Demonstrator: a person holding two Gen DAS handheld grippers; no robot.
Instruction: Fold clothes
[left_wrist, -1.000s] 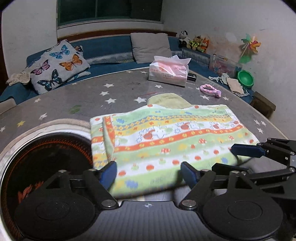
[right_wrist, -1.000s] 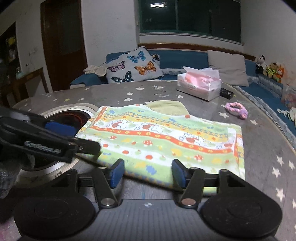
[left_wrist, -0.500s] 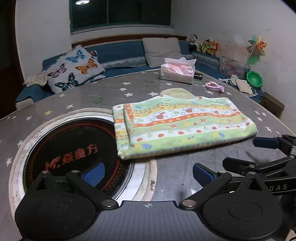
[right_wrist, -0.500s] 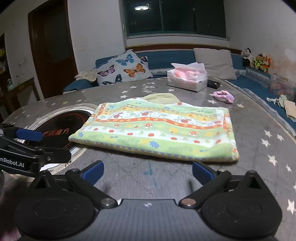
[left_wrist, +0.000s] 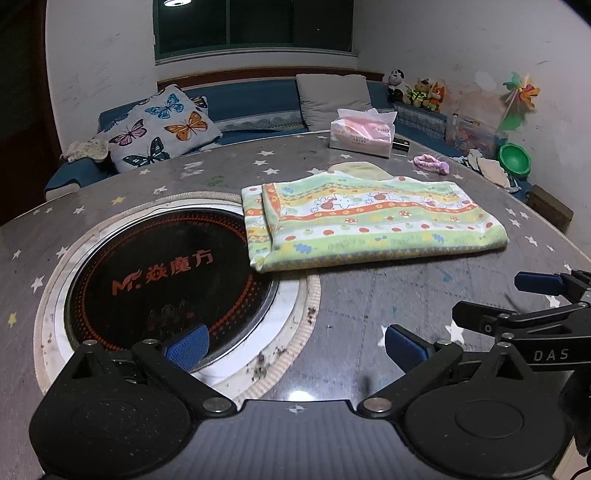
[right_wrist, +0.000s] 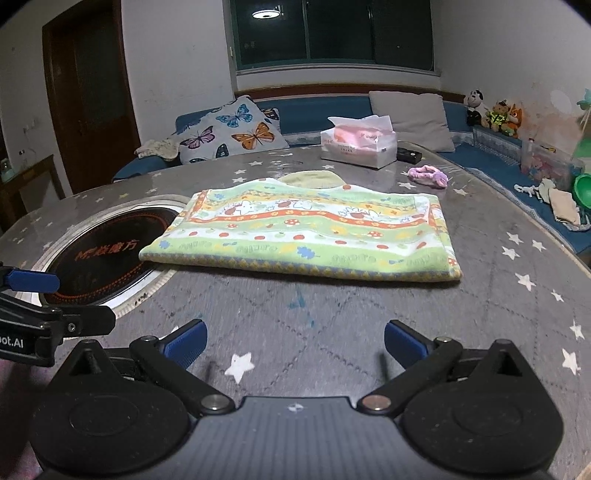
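The striped cloth (right_wrist: 303, 232) is lying folded flat on the counter (right_wrist: 332, 314); both grippers' jaws are gaping empty, so folding looks nearly finished.

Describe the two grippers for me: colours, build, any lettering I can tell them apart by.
Both match: black linkage arms with silver pivot pins, two round black discs on a dark ribbed base, and blue ribbed pads on the fingers. The left gripper shows its side in the right camera, with white lettering ending "oot.AI". The right gripper shows white "DAS" lettering in the left camera. No cables or sleeves show clearly.
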